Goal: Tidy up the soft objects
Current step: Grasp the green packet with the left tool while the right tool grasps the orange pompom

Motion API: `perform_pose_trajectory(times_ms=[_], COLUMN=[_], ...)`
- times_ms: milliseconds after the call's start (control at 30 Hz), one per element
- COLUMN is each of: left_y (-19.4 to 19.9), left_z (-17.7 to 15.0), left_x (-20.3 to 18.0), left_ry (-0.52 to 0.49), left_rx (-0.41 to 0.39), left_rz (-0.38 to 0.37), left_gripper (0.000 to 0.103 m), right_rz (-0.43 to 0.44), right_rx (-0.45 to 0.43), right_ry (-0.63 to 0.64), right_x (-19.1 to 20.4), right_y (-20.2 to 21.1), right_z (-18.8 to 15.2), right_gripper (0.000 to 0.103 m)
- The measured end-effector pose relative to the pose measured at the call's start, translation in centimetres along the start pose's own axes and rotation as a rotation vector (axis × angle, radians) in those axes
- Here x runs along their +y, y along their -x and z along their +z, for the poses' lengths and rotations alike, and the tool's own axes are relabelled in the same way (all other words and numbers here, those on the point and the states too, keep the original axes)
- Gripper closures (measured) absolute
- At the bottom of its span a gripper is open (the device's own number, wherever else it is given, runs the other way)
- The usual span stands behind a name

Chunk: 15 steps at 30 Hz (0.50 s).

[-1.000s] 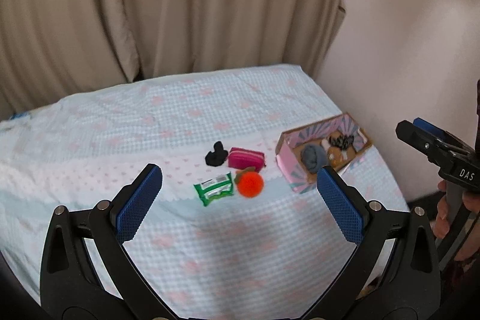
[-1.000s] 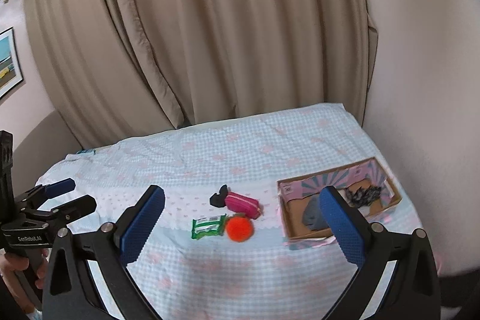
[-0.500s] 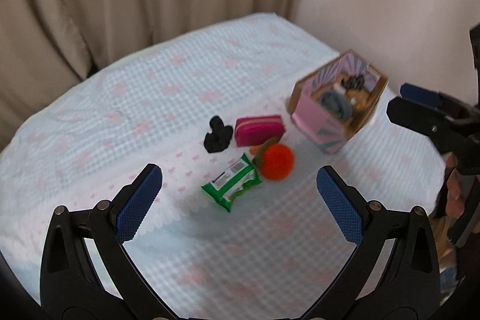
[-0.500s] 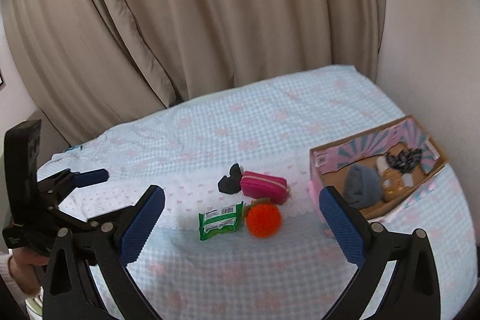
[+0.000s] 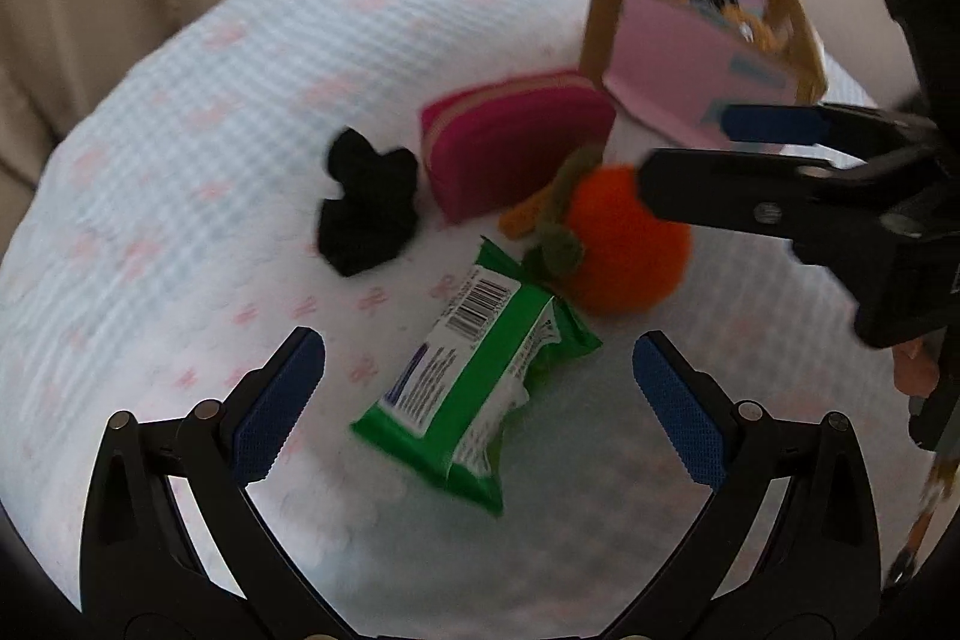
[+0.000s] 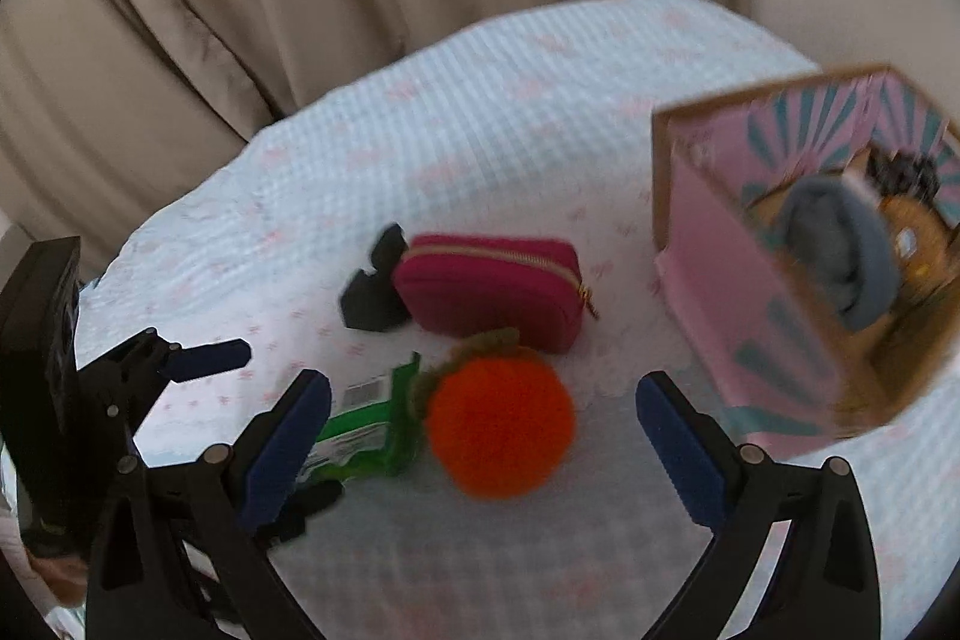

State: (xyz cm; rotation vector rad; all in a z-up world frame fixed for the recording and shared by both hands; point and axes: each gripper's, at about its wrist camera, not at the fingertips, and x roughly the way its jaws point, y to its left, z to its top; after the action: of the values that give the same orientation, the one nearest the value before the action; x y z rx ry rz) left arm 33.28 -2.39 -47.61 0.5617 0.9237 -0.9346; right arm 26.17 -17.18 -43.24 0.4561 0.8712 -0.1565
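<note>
Both have dropped in close over the bed point(image 6: 480, 112) within a second. Left hand-held gripper point(image 5: 479, 397) wide, over the green packet point(image 5: 468, 388). Right hand-held gripper point(image 6: 483, 433) wide, straddling the orange pompom point(image 6: 501, 424). Beyond: pink pouch point(image 6: 489, 289), black scrunchie point(image 5: 366, 211). Far right edge: cardboard box point(image 6: 720, 280), partly filled. Grasps look imminent.

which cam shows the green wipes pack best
Left wrist view: the green wipes pack lies whole between the open fingers, barcode visible. In the right wrist view it is partly hidden behind a finger and the orange pompom.
</note>
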Motion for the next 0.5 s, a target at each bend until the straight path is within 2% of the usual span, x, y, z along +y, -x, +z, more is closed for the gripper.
perform_pose_trajectory(times_ms=[133, 233, 367, 433, 500], left_y=[-2.8, -3.9, -5.1, -5.4, -5.3], left_z=[-0.4, -0.6, -0.8, -1.0, -0.9], left_x=[0.0, 0.0, -0.2, -0.3, -0.2], left_ry=[-0.053, -0.069, -0.098, -0.111, -0.12], left_rx=[0.017, 0.026, 0.068, 0.07, 0.066], left_rz=[-0.029, -0.073, -0.103, -0.1, -0.101], left_gripper=[0.006, 0.008, 0.031, 0.034, 0.042], right_rz=[0.002, 0.001, 0.007, 0.005, 0.014], right_rx=[0.033, 0.056, 0.077, 0.082, 0.092], right_ry=[-0.008, -0.015, -0.034, -0.025, -0.025], right_x=[-0.2, -0.6, -1.2, -1.2, -1.2], right_y=[-3.0, -4.7, -6.1, -6.4, -6.7], right_z=[-0.7, -1.4, -1.9, -1.9, -2.0], right_gripper=[0.012, 0.021, 0.034, 0.043, 0.049])
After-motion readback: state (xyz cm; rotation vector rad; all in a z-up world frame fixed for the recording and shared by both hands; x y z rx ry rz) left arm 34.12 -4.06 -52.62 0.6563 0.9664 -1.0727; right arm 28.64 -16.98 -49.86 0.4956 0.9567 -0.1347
